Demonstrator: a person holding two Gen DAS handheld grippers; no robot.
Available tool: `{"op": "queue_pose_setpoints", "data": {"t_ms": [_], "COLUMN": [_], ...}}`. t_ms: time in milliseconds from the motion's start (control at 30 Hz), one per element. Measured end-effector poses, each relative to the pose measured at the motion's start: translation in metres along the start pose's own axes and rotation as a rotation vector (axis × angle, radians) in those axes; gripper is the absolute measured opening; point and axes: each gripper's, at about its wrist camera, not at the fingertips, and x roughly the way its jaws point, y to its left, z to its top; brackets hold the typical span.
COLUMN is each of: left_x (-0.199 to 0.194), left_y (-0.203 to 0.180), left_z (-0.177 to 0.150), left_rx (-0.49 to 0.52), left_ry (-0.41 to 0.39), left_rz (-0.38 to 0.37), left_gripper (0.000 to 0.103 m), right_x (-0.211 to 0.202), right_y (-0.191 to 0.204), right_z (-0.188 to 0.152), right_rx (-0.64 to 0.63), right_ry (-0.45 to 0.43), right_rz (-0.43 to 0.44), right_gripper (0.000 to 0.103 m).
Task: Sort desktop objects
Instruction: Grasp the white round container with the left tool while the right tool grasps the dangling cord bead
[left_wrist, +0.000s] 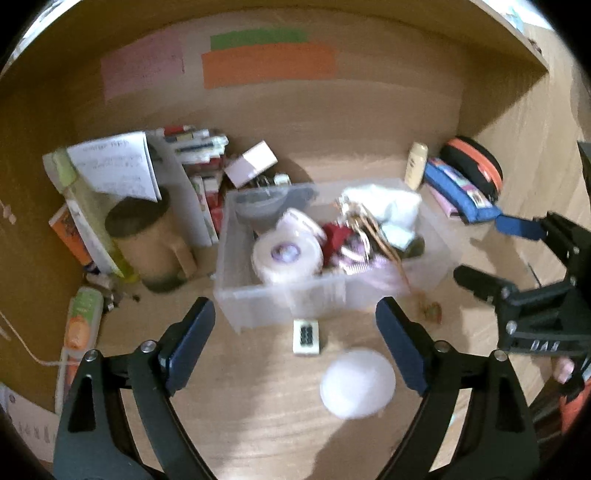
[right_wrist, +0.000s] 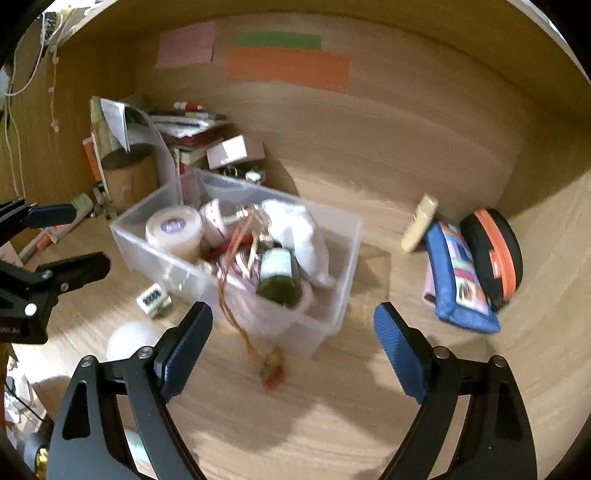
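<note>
On the wood-grain surface (left_wrist: 258, 424) sits a frosted plastic bin (left_wrist: 280, 299), stuffed with a tape roll (left_wrist: 284, 254); white ball (left_wrist: 357, 384) just before it. Left tool (left_wrist: 295, 354) and right tool (right_wrist: 293, 350) gape wide, both empty.

Bin (left_wrist: 280, 302) contents motion-blurred, indistinct

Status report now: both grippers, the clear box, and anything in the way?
Left gripper open, empty. Right gripper open, empty. Clear box full, on desk. White ball and small eraser loose in front of it.
</note>
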Motion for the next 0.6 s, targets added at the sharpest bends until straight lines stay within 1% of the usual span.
{"op": "queue_pose_setpoints", "data": {"t_ms": [233, 367, 467, 600], "left_x": [0.014, 0.021, 0.025, 0.033], "left_y": [-0.016, -0.023, -0.032, -0.044], "left_z": [-0.033, -0.047, -0.054, -0.060], "left_rx": [0.037, 0.027, 0.038, 0.056], "left_ry": [0.089, 0.139, 0.155, 0.175], "left_rz": [-0.019, -0.068, -0.078, -0.079], "left_gripper": [0.090, 0.090, 0.090, 0.090], "right_x": [0.016, 0.027, 0.034, 0.041], "right_y": [-0.008, -0.009, -0.007, -0.006], "right_z": [-0.035, -0.052, -0.058, -0.061], "right_rx": [0.030, 0.039, 0.033, 0.040], "right_ry": [0.093, 0.128, 0.149, 0.167], "right_rz": [0.000, 0.023, 0.037, 0.113], "right_gripper": [0.088, 0.088, 0.088, 0.087]}}
